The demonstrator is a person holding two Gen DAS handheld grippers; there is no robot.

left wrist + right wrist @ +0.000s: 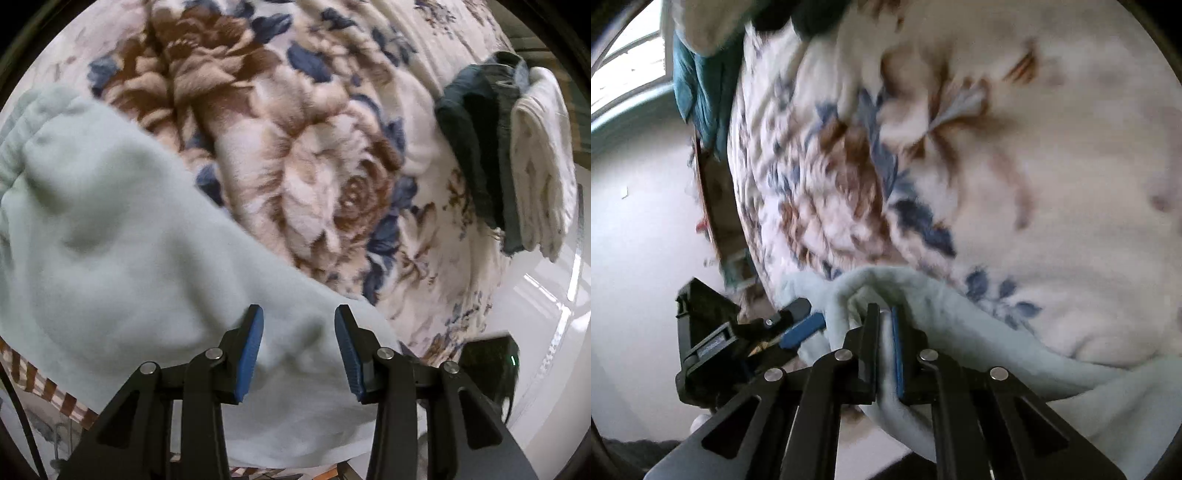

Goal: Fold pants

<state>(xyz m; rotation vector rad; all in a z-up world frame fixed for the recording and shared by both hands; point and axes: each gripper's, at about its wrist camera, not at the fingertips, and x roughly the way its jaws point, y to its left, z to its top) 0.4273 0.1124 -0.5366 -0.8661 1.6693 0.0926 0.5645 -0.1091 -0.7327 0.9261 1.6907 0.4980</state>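
One pair of pale mint fleece pants lies on the bed, spread over a floral blanket near the bed's edge; the left wrist view shows the gathered waistband at far left and the cloth running from there toward the jaws, so the long axis seems to lie from waistband to the end held close by the grippers. Two grippers are in play; the left gripper has its jaws apart, one blue pad on either side of a soft ridge of the fleece, touching or just above it, not closed. The right gripper has its jaws together on a bunched fold of the pants, the cloth pinched between the pads and trailing off to the right and downward. In the right wrist view the left gripper shows just beside the same bunch, so both tools sit at one end of the garment, the right one already holding; the left is the nearer to free cloth and would need only to close. By my judgement the fold turns on carrying this end along the long axis toward the waistband. Two other folded garments, one dark green and one cream, rest well apart at the bed's far side.
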